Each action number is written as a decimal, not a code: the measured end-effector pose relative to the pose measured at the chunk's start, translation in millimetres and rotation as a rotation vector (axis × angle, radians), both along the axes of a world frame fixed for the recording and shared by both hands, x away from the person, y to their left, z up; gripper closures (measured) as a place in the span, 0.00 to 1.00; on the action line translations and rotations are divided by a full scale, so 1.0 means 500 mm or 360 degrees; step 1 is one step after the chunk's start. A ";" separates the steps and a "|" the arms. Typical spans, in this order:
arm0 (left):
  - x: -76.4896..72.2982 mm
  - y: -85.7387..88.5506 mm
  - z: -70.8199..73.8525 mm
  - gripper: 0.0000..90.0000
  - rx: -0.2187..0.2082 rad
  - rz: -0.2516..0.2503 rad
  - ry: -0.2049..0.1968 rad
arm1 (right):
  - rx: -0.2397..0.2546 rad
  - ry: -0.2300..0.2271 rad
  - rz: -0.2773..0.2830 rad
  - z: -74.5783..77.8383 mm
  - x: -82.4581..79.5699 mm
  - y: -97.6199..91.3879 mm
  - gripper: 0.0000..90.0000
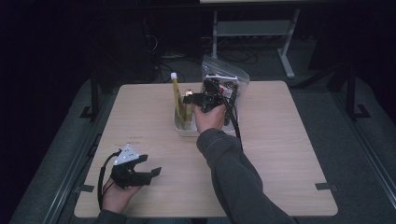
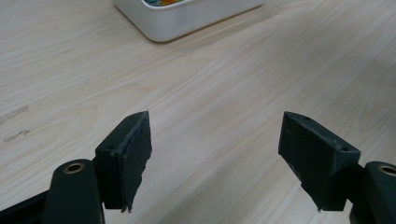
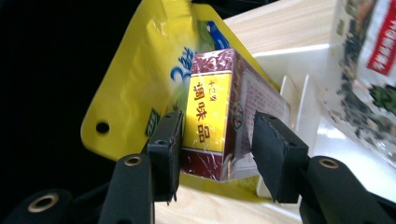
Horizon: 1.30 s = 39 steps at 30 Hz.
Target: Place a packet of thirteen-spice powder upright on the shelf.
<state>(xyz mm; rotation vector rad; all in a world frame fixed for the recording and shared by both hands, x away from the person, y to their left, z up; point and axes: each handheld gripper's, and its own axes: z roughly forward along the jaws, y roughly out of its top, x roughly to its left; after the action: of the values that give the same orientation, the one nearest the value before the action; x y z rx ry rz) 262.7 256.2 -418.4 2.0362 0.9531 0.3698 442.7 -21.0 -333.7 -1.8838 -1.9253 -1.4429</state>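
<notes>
We judged the dark red seasoning box (image 3: pixel 212 116), upright in the white bin (image 3: pixel 327 130) between our right gripper (image 3: pixel 217 154)'s parted jaws, freshly placed, so next came withdrawal; our left gripper (image 2: pixel 215 158) gaped wide, empty, nearer us.

I am counting one white rack (image 1: pixel 184 129) standing on one table (image 1: pixel 280 154). Inside it I am seeing one yellow pouch (image 3: pixel 140 84), one dark red box (image 3: pixel 212 116) and one clear bag (image 1: pixel 229 79) of dark contents. I am working with two grippers: one left gripper (image 1: pixel 156 171) and one right gripper (image 1: pixel 188 99).
</notes>
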 end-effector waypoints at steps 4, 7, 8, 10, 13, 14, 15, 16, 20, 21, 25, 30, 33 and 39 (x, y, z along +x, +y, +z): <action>0.000 0.003 0.000 0.28 -0.0005 0.0001 0.0001 | -0.0014 -0.0009 -0.0013 0.002 0.008 0.011 0.57; 0.000 0.004 0.001 0.28 -0.0015 0.0003 0.0000 | -0.0028 -0.0018 -0.0009 0.002 0.006 0.010 0.57; 0.000 0.004 0.001 0.28 -0.0013 0.0002 0.0001 | -0.0037 -0.0027 0.0005 0.002 0.004 0.009 0.56; 0.000 0.003 0.001 0.28 -0.0012 0.0002 0.0003 | -0.0062 -0.0031 0.0027 0.003 -0.002 0.007 0.56; -0.002 0.002 0.002 0.28 -0.0011 0.0000 -0.0001 | -0.0074 -0.0017 0.0054 0.004 -0.003 0.005 0.56; -0.002 0.002 0.003 0.28 -0.0011 0.0000 -0.0004 | -0.0075 -0.0015 0.0059 0.005 -0.003 0.006 0.56; -0.001 0.002 0.002 0.28 -0.0012 0.0001 0.0000 | -0.0076 -0.0007 0.0062 0.005 -0.003 0.006 0.55; -0.001 0.002 0.002 0.28 -0.0012 0.0003 0.0003 | -0.0075 -0.0005 0.0062 0.005 -0.003 0.006 0.55; 0.000 0.005 0.001 0.28 -0.0022 0.0011 0.0007 | -0.0082 0.0005 0.0073 0.009 -0.001 0.013 0.56; 0.000 0.006 0.001 0.28 -0.0023 0.0013 0.0007 | -0.0110 0.0011 0.0075 0.014 0.000 0.017 0.58; 0.000 0.007 0.001 0.28 -0.0038 0.0017 0.0009 | -0.0256 0.0029 0.0006 0.037 0.004 0.032 0.65; 0.002 0.017 0.003 0.28 -0.0068 0.0026 0.0011 | -0.0521 0.0056 -0.0124 0.063 0.009 0.035 0.75; 0.003 0.022 0.002 0.28 -0.0090 0.0027 0.0018 | -0.0516 0.0093 -0.0166 0.063 0.012 0.030 0.76; 0.004 0.029 0.001 0.28 -0.0149 0.0032 0.0030 | -0.0602 0.0107 -0.0243 0.069 0.005 0.047 0.76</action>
<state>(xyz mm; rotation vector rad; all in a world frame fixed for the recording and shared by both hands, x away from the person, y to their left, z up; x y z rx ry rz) 264.4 270.7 -417.7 1.9494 0.9849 0.3116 445.0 2.6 -299.3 -2.2468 -2.1877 -1.0867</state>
